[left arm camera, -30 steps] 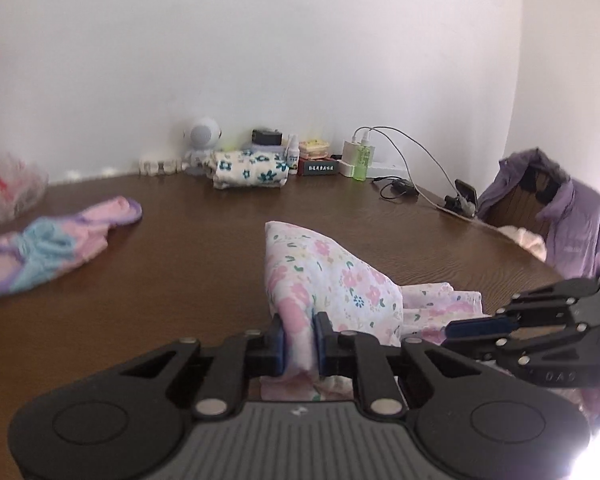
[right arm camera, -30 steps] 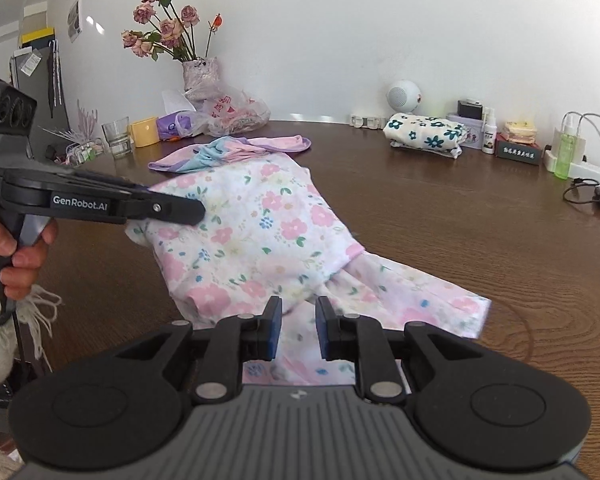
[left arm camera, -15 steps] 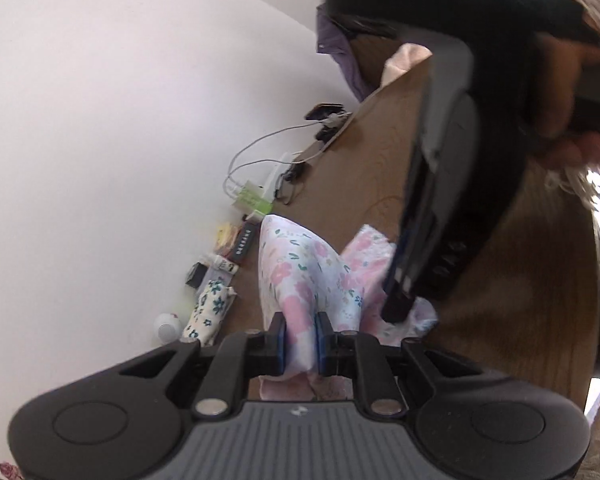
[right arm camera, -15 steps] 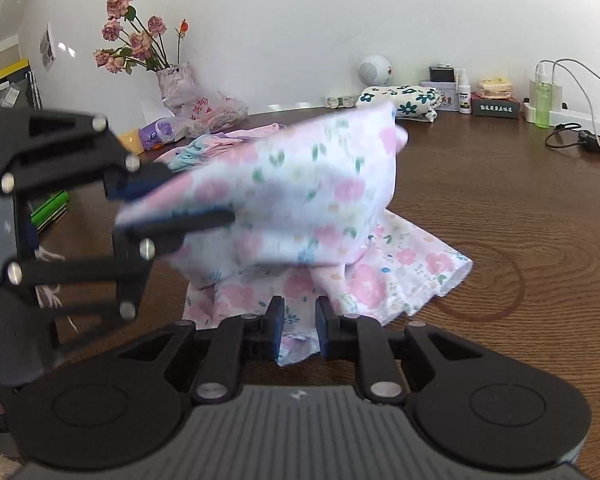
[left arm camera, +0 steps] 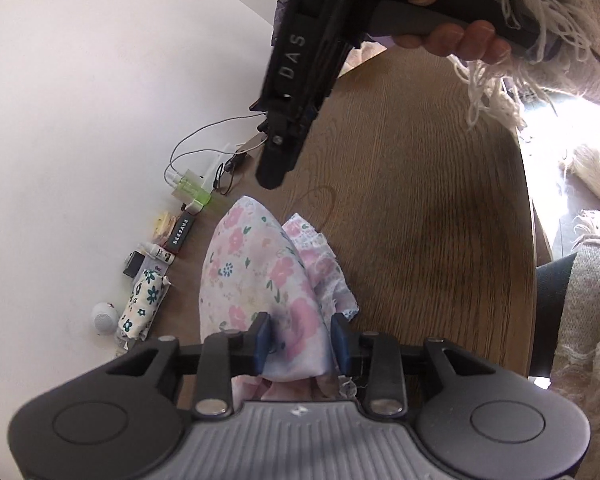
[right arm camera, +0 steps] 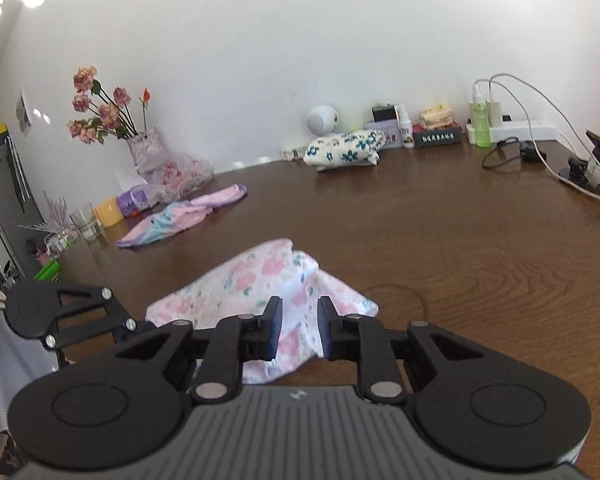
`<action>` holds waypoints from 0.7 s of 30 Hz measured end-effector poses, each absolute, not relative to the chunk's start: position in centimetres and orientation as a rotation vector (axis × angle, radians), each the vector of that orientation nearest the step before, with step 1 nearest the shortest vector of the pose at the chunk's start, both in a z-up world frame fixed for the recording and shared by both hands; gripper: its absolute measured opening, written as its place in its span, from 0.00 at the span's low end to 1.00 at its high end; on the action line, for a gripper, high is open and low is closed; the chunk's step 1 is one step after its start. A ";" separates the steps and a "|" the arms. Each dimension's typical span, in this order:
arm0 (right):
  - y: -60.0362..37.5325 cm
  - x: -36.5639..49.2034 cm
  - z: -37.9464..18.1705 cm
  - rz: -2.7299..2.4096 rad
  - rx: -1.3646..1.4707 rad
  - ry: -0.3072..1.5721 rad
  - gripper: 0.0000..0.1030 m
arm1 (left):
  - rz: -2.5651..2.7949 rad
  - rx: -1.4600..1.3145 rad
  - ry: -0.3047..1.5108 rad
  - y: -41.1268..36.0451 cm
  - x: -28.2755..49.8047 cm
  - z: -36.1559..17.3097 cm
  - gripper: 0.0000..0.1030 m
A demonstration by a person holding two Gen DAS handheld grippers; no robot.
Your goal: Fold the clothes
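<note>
A pink floral garment [left arm camera: 252, 272] lies bunched on the brown wooden table [right arm camera: 460, 240], one fold laid over the rest. In the rolled left wrist view my left gripper [left arm camera: 300, 340] has the garment's near end between its blue pads. Its jaws are opening, and a dark gap shows beside the left pad. My right gripper [right arm camera: 300, 328] hovers just short of the garment [right arm camera: 260, 280]. Its jaws are opening a little, with nothing between them. The left wrist view shows the right gripper [left arm camera: 272, 176] above the cloth's far tip, held by a hand [left arm camera: 452, 36].
A folded white and blue floral cloth [right arm camera: 342, 152] and small items line the back wall. A pink and blue garment [right arm camera: 180, 220], a flower vase [right arm camera: 144, 148] and cups [right arm camera: 108, 212] stand at the left. A power strip with cables [right arm camera: 520, 128] and a phone stand [right arm camera: 596, 152] are at the right.
The lifted fold has come down onto the garment. My left gripper rolled and its jaws parted around the cloth. My right gripper drew back from the cloth and now holds nothing.
</note>
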State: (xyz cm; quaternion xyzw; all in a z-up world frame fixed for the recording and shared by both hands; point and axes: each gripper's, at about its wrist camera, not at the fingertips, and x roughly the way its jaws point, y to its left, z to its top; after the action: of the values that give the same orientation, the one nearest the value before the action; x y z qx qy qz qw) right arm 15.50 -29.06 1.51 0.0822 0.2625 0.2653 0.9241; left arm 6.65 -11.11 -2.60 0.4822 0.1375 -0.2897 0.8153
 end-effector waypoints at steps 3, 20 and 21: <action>-28.0 16.9 3.3 0.568 0.119 0.510 0.24 | -0.631 0.932 0.300 -10.4 6.2 -0.9 0.41; -26.0 20.9 -1.7 0.604 0.155 0.743 0.15 | -0.568 0.169 0.644 -3.7 14.5 0.1 0.19; -25.8 20.3 -1.9 0.603 0.163 0.751 0.15 | -0.557 0.172 0.645 -3.4 14.6 -0.1 0.19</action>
State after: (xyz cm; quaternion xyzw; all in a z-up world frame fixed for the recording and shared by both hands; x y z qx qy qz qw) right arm 20.29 -25.84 -1.93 0.0785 0.3605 0.2894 0.8832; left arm 14.64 -3.45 -0.11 0.0832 0.3122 -0.2700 0.9070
